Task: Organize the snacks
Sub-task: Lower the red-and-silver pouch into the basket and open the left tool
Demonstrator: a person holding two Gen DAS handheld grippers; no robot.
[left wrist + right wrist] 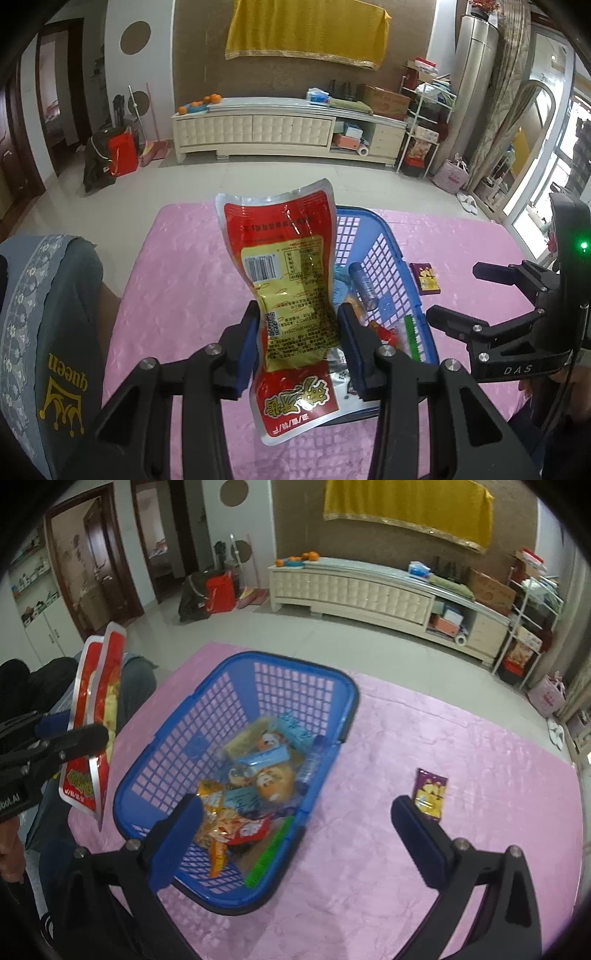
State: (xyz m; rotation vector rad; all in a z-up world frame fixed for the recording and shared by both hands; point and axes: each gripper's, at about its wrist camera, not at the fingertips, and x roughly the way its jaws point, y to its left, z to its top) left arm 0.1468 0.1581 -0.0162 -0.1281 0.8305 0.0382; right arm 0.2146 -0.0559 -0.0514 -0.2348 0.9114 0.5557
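My left gripper is shut on a red and yellow snack pouch, held upright above the near left side of the blue basket. In the right wrist view that pouch hangs at the far left, edge-on, beside the blue basket, which holds several snack packets, a small bottle and a green stick. My right gripper stands wide open over the basket's near right corner with nothing between its fingers. A small purple snack packet lies flat on the pink cloth, right of the basket.
The pink cloth covers the table. A person's leg in grey shorts is at the left edge. Beyond the table lie a tiled floor and a long cream cabinet.
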